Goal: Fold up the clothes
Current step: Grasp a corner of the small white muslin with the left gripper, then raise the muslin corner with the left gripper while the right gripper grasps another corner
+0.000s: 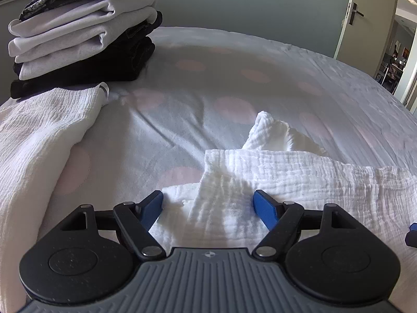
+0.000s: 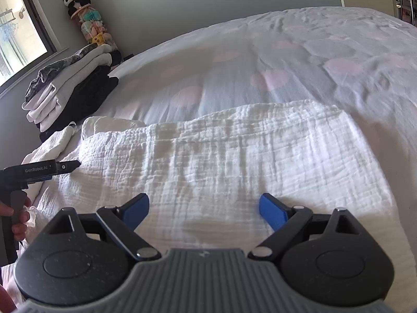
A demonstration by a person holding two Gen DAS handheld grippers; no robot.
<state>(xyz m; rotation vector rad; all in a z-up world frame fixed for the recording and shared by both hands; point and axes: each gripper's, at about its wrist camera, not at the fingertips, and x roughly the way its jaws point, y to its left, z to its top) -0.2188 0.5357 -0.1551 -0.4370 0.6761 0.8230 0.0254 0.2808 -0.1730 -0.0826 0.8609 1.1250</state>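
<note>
A white crinkled muslin garment (image 2: 221, 156) lies spread on the bed; it also shows in the left wrist view (image 1: 260, 172), with a folded-over corner sticking up (image 1: 268, 127) and another part at the left (image 1: 39, 135). My left gripper (image 1: 208, 198) is open, its blue pads either side of a fold of the cloth, low over it. My right gripper (image 2: 204, 203) is open just above the flat cloth. The left gripper's body (image 2: 39, 169) shows at the left edge of the right wrist view, held by a hand.
A stack of folded clothes (image 1: 83, 34), grey, black and patterned, stands at the bed's far left corner, also in the right wrist view (image 2: 70, 88). The bedsheet (image 1: 234, 78) has pink dots. A door (image 1: 370, 13) is at right, a window (image 2: 18, 34) and stacked plush toys (image 2: 88, 23) at left.
</note>
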